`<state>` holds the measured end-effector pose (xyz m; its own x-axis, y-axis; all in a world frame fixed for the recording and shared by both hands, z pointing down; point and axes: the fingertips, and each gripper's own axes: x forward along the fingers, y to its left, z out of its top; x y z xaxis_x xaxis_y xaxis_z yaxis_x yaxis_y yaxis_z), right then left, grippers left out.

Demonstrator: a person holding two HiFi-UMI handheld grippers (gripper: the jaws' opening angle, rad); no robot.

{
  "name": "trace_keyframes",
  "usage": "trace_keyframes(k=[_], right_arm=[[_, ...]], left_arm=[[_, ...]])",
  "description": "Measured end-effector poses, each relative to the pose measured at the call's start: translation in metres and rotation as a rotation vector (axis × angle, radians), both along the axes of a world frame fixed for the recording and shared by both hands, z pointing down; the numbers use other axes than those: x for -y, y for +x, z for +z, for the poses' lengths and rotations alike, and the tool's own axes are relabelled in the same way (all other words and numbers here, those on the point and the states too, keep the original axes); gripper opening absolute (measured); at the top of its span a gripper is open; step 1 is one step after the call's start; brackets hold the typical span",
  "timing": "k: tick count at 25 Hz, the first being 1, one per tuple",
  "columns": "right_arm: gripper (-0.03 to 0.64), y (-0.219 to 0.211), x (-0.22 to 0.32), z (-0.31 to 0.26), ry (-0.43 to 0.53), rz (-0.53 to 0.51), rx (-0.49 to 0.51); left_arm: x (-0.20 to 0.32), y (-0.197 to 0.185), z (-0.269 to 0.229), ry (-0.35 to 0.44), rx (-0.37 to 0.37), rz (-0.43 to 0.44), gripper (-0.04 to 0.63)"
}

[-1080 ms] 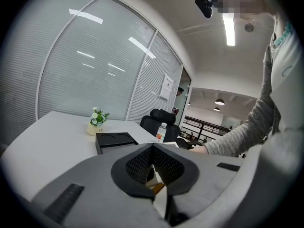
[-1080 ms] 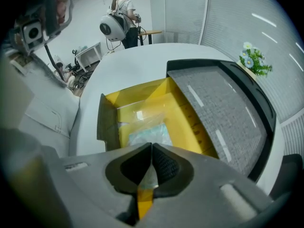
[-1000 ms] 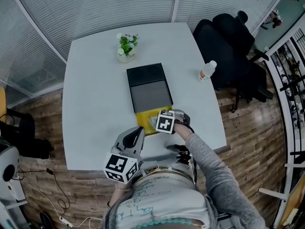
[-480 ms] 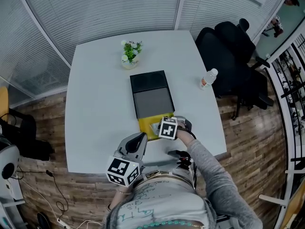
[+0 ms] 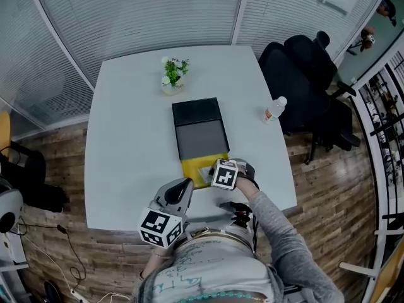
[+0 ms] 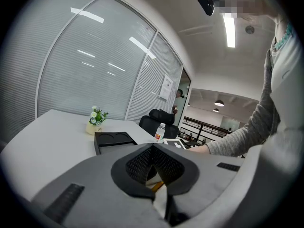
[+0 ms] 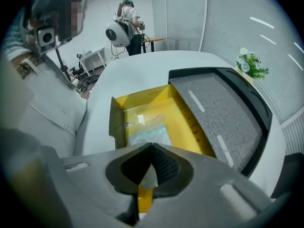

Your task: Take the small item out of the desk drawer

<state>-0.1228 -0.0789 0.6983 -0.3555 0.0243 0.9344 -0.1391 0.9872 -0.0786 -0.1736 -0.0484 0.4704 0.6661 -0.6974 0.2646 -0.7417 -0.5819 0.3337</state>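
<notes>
A yellow drawer (image 5: pixel 189 168) (image 7: pixel 190 122) stands pulled out of the black and grey desk organiser (image 5: pixel 201 131) (image 7: pixel 223 108) toward me. In it lies a small clear plastic packet (image 7: pixel 146 131) (image 5: pixel 204 171). My right gripper (image 5: pixel 214 173) (image 7: pixel 152 145) points steeply down over the drawer's near end, jaws closed with the packet's near edge pinched between them. My left gripper (image 5: pixel 182 189) (image 6: pixel 153 146) hovers by the table's front edge, left of the drawer, shut and empty, pointing across the table.
On the white table (image 5: pixel 126 156) a potted plant (image 5: pixel 172 74) (image 7: pixel 251 65) stands behind the organiser and a water bottle (image 5: pixel 274 109) (image 6: pixel 160 132) to its right. Black office chairs (image 5: pixel 303 62) sit at the far right. A person stands in the background of the right gripper view.
Only the head view has drifted a little. Both grippers hold the same places relative to the drawer, and the right jaws stay closed.
</notes>
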Motion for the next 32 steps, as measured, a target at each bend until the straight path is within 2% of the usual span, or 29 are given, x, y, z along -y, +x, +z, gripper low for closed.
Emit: trace_keyframes(k=[5, 17, 23, 32], right_arm=[[0.003, 0.005, 0.002, -0.011, 0.01, 0.019, 0.015], [0.003, 0.002, -0.002, -0.054, 0.057, -0.023, 0.041], [0.003, -0.009, 0.001, -0.082, 0.063, -0.035, 0.079], [0.003, -0.013, 0.003, -0.108, 0.066, -0.063, 0.079]], left_arm=[[0.0, 0.003, 0.003, -0.002, 0.0, 0.011, -0.002], [-0.003, 0.013, 0.002, -0.007, -0.009, 0.028, -0.002], [-0.003, 0.009, 0.002, -0.009, -0.007, 0.027, -0.002], [-0.004, 0.011, 0.005, -0.023, -0.011, 0.046, -0.002]])
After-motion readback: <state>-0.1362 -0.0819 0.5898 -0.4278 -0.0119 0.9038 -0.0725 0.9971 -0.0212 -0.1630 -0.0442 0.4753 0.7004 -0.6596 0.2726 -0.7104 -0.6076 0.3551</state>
